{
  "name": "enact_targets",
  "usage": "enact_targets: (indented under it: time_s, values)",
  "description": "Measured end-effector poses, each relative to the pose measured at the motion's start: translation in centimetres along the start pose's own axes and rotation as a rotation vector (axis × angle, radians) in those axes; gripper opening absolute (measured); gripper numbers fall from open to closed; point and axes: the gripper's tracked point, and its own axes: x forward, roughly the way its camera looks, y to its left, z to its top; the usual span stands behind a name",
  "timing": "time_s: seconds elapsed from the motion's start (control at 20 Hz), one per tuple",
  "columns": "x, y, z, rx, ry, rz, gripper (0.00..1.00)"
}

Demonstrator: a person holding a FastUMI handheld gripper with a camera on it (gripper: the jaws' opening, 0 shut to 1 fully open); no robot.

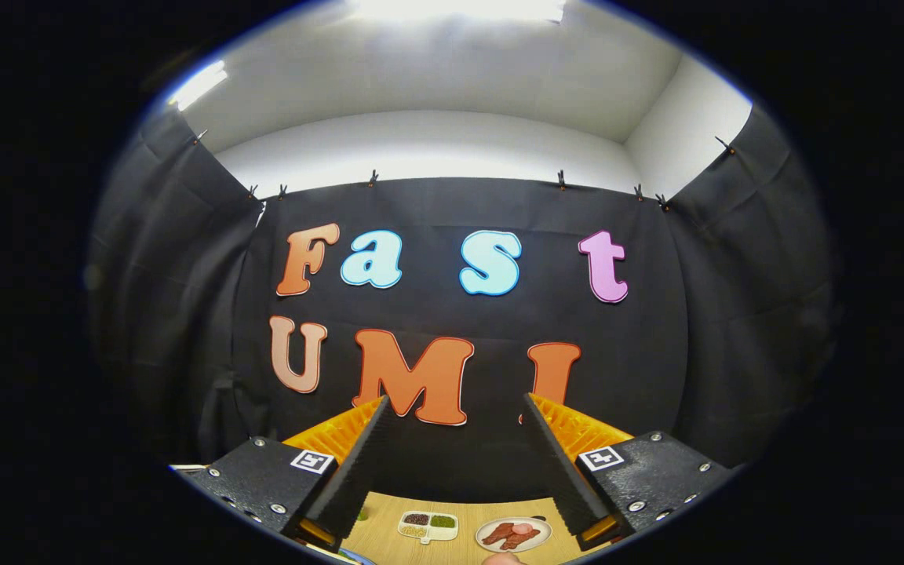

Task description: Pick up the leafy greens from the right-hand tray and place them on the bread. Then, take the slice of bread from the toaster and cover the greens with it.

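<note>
I have the gripper [456, 408] held high and level, looking at the booth's back wall more than at the work surface. Its two fingers [358, 463] stand spread wide apart, orange ribbed backs outward, black toothed pads facing each other, nothing between them. Each black finger base carries a small square marker.

Below the fingers I see a strip of the wooden table [464, 514]. On it, between the two fingers and far below them:
- a small white divided tray [428, 526], left of centre, with dark brown, green and pale yellow contents in separate compartments. The green patch [442, 520] sits in the far right compartment. I cannot tell whether that is the leafy greens; too small at this range.
- a round white plate [513, 534], just right of the tray, holding reddish-brown slices and a pink round piece on top.
- a pale rounded thing [505, 559] near me, just short of the plate. Cannot identify it.
- a bit of blue [354, 555] by the left finger's base, mostly cut off.

Above the black cloth, a white wall and bright ceiling light [460, 8].
</note>
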Motion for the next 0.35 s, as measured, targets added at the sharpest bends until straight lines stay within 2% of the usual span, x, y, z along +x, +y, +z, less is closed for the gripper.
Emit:
enact_targets:
  time_s: [0.35]
  values:
    - [-0.06,-0.06,-0.18,0.000,0.000,0.001,0.98]
